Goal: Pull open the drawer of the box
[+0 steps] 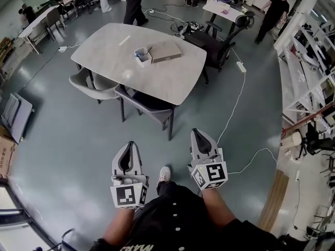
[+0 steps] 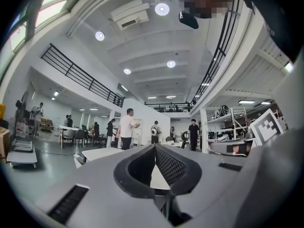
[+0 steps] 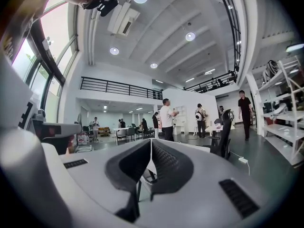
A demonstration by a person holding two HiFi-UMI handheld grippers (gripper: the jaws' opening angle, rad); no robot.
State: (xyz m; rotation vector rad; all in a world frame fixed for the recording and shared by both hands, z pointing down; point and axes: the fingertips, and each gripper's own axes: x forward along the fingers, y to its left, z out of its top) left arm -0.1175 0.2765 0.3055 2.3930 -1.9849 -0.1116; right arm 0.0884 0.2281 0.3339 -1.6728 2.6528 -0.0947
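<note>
A flat tan box point(image 1: 165, 50) lies on the grey table point(image 1: 115, 51) ahead of me, with a small white open container point(image 1: 142, 56) against its left side. Both grippers are held low near my body, well short of the table. My left gripper point(image 1: 128, 145) is shut, its black pads meeting with nothing between them point(image 2: 155, 147). My right gripper point(image 1: 196, 132) is shut too, with its tips touching and nothing held point(image 3: 150, 142). Both gripper views look out level across the hall over the table's near edge point(image 2: 102, 152).
Two grey chairs point(image 1: 97, 85) stand at the table's near side, one of them dark-seated point(image 1: 149, 104). A black office chair point(image 1: 222, 41) stands right of the table. A white cable point(image 1: 236, 98) runs over the floor. Several people stand at the back. Shelving point(image 1: 309, 72) lines the right.
</note>
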